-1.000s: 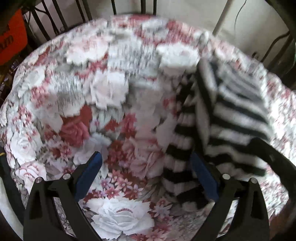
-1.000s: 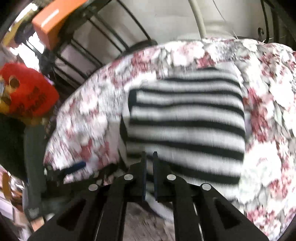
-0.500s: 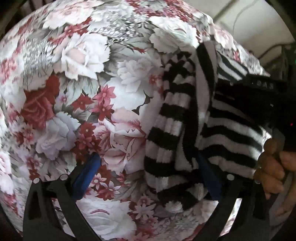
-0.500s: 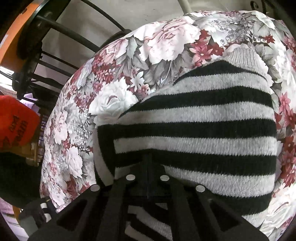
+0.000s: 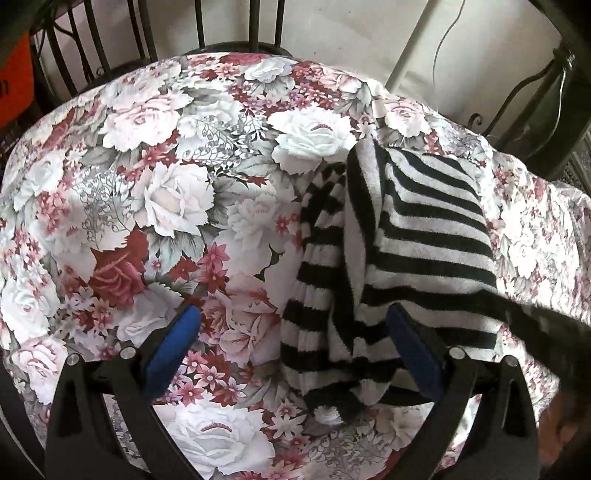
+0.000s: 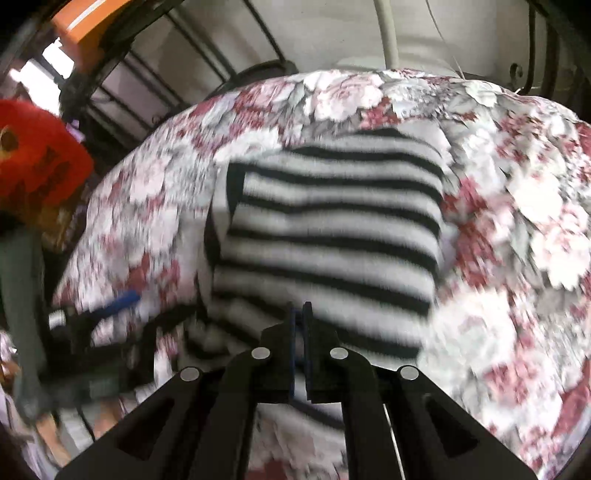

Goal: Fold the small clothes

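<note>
Garments: one black-and-white striped knit [image 5: 424,236], lying on the floral-covered worktop [image 5: 155,192].
Claws: two, the left claw [image 5: 291,350] and the right claw [image 6: 300,314].
Left claw: spread wide, blue pads [image 5: 173,347] apart, gripping nothing; the knit's loose left fold lies between them, nearer the right pad.
Right claw: pads nearly together, only a thin gap showing; blur hides whether cloth sits in it.
Garment position: ahead of the right claw, ahead and right of the left one.
Long axis: runs away from the left claw; stripes cross the right claw's view side to side.
Change: half a second ago the knit filled the right wrist view and touched that claw; now more floral cloth shows round it.
Background: dark metal bars [image 5: 136,33] beyond the worktop.
</note>
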Tool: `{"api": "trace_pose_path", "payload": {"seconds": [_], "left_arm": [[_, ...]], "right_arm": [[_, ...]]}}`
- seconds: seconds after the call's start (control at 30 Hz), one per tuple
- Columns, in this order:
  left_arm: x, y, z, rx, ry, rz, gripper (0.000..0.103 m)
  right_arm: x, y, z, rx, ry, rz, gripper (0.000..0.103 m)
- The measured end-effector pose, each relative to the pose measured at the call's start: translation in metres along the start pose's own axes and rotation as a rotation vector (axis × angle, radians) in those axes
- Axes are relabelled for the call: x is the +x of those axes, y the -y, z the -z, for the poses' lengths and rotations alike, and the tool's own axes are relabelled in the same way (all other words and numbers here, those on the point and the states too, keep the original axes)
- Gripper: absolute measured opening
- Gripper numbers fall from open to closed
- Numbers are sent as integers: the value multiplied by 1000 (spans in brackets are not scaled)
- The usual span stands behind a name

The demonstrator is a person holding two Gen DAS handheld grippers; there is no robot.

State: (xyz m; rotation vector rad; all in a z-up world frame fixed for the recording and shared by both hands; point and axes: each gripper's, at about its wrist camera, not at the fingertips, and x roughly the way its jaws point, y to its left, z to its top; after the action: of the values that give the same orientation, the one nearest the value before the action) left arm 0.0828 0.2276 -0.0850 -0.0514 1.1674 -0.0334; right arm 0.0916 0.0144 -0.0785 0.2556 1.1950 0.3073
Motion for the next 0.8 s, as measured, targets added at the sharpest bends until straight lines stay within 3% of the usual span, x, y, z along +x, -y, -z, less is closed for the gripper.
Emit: {"api": "trace_pose_path", "payload": {"seconds": [0.2,0.47,0.8], "left_arm": [[-3,-4,10,17,0,-23,98],[11,5,13,50,-31,-69,98],[13,12,14,77,-34,-88,98]], "right_arm": [[4,6,44,-17,-50,3,15],[32,22,53,36,-90,-47,15],[32,21,53,46,-94,-54,15]]}}
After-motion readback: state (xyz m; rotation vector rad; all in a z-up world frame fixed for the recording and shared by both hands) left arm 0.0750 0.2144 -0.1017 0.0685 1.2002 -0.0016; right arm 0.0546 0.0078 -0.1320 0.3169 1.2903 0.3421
